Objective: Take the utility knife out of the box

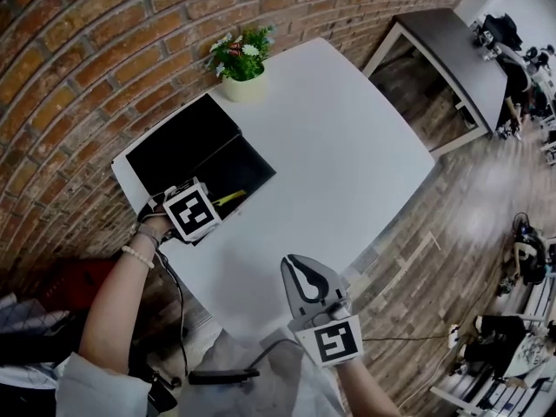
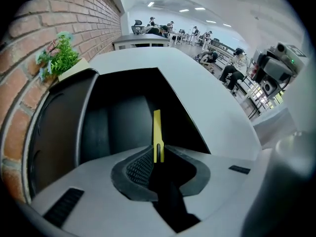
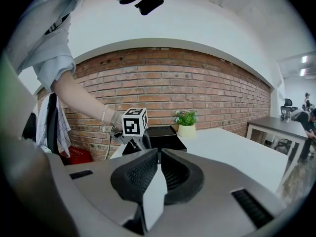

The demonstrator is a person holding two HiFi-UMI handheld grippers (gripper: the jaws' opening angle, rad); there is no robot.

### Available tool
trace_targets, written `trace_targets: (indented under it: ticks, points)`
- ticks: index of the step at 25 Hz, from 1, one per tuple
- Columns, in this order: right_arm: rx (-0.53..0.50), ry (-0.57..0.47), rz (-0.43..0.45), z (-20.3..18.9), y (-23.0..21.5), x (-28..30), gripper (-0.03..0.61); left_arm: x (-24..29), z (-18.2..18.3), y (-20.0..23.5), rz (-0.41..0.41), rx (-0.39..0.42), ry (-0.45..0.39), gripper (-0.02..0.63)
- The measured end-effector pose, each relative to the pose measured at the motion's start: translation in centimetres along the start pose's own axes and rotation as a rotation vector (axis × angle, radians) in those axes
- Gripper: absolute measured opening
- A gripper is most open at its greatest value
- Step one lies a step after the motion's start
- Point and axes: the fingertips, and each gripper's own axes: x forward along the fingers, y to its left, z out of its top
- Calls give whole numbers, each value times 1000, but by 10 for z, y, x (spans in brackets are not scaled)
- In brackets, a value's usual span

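Note:
A black box stands open at the white table's left corner, its lid laid back toward the brick wall. My left gripper points steeply down into the box and is shut on the near end of a thin yellow utility knife. In the left gripper view the utility knife runs away from the left gripper over the box's dark floor. My right gripper hangs off the table's near edge, shut and empty; the right gripper faces the box.
A small potted plant stands at the table's far corner by the brick wall. A second, dark-topped table is at the upper right, with people and chairs beyond. A red object lies on the floor at left.

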Motion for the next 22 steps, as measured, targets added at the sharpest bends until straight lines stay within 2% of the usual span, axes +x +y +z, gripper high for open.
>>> trace_targets:
  ticks: [3,5,9,16,22]
  points:
    - [-2,-2,3,-1,0,1,52,-1,1,1,8,-14,-13,78]
    - [-5,0,7,-1,0,0,52,-4,1,4,18,-53,-31,78]
    - [-10,-5,14,2,0,-3,52,-20,14,2,16,-136,-129,77]
    - [-35,-37,27,18,-2,-13,52,-60,30,1,111,-217,-292,77]
    - [-61,-85,33,46,-6,-24,52,-118,37,-9,228,-306,-474,77]
